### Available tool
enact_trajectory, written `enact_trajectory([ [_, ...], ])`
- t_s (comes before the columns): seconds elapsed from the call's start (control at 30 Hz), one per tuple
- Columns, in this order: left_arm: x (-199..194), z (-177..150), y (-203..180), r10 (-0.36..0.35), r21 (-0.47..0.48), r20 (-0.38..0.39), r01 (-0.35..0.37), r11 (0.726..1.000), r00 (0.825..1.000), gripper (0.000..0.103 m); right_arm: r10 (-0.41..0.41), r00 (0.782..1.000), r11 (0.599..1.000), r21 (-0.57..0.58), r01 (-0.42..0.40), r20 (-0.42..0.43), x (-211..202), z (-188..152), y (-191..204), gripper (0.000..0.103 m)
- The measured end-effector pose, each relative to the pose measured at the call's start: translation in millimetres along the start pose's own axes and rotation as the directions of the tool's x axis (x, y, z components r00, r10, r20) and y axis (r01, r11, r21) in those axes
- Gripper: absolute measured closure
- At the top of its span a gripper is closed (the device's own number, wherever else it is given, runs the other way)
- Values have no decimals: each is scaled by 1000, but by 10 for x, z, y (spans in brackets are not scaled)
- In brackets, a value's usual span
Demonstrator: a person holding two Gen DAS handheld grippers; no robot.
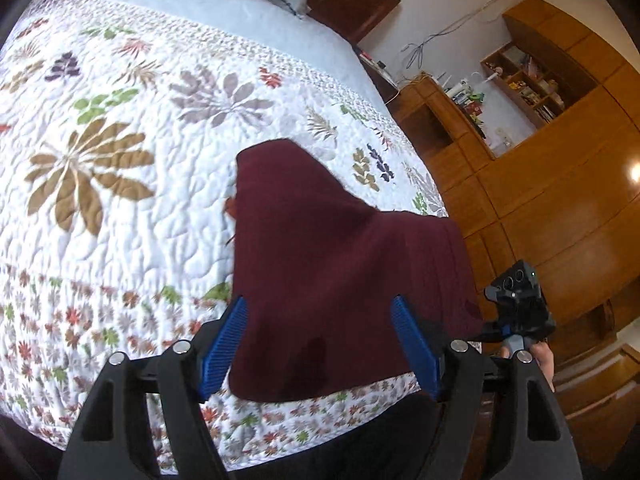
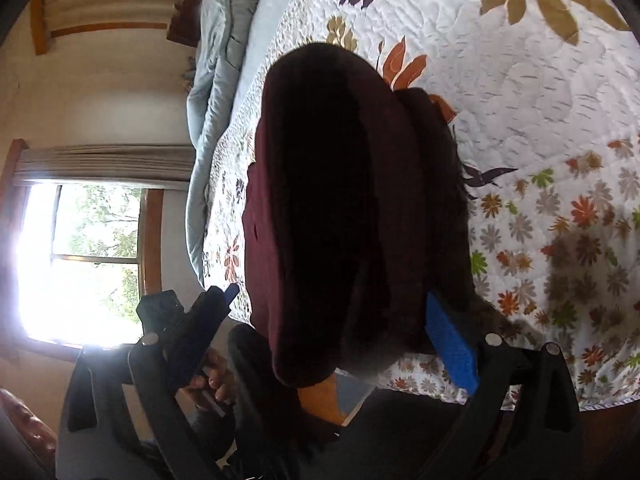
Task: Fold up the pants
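On quilt (image 1: 120, 208), maroon pants (image 1: 328, 256), seemingly folded.

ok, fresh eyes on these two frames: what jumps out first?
The dark maroon pants, lying in a folded bundle on the near edge of the bed, between the open blue fingers of the left tool. Next, the floral quilt spread under them, with a big brown flower. In the right wrist view, the blown-out window at left.
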State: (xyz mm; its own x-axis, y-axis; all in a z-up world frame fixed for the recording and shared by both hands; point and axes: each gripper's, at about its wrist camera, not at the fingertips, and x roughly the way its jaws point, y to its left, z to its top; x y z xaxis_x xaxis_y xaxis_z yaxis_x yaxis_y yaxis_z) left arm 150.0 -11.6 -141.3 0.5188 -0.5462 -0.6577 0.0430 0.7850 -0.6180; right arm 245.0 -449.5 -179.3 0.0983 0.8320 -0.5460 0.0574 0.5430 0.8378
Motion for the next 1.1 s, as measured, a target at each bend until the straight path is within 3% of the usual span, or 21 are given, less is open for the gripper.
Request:
enact_trajectory([
  [0.17, -56, -61, 141, -9, -22, -3, 9, 1000, 1000, 28, 18, 1000, 999, -50, -19, -20, 89, 3, 189, 10],
  [0.2, -63, -68, 163, -9, -28, -3, 9, 1000, 1000, 28, -2, 1000, 999, -53, 1, -26, 143, 24, 207, 17],
  [0.33, -111, -72, 217, -12, -41, 10, 12, 999, 1000, 28, -93, 994, 994, -56, 90, -60, 399, 145, 342, 79],
  [0.4, -138, -67, 235, -6, -43, 20, 7, 999, 1000, 28, -127, 992, 979, -166, 121, -22, 381, 169, 702, 82],
  [0.47, -148, -55, 254, -1, -56, 22, 3, 998, 1000, 28, -148, 988, 931, -331, 154, 43, 303, 83, 1172, 83],
  [0.53, -161, -40, 261, -2, -63, 32, 4, 998, 999, 28, -177, 981, 891, -412, 192, 75, 260, -54, 1297, 83],
  [0.67, -138, -25, 258, -7, -64, 37, 9, 998, 999, 28, -305, 949, 904, -288, 315, 80, 249, -263, 467, 83],
  [0.7, -116, -16, 254, -5, -60, 31, 7, 998, 1000, 28, -299, 952, 923, -231, 307, 71, 270, -286, 225, 83],
  [0.73, -90, -8, 246, -2, -55, 24, 4, 999, 1000, 28, -221, 972, 957, -173, 231, 76, 240, -303, 42, 82],
  [0.8, -53, 29, 197, 0, -44, 14, 0, 999, 1000, 28, -173, 980, 967, -170, 188, 98, 204, -310, 62, 82],
  [0.93, -106, 121, 26, -26, 2, 47, 26, 1000, 999, 28, -170, 980, 965, -183, 187, 103, 221, -275, 152, 82],
  [1.1, -67, 145, -199, -103, 66, 50, 99, 993, 993, 28, -120, 990, 983, -131, 130, 81, 42, -271, -93, 76],
])
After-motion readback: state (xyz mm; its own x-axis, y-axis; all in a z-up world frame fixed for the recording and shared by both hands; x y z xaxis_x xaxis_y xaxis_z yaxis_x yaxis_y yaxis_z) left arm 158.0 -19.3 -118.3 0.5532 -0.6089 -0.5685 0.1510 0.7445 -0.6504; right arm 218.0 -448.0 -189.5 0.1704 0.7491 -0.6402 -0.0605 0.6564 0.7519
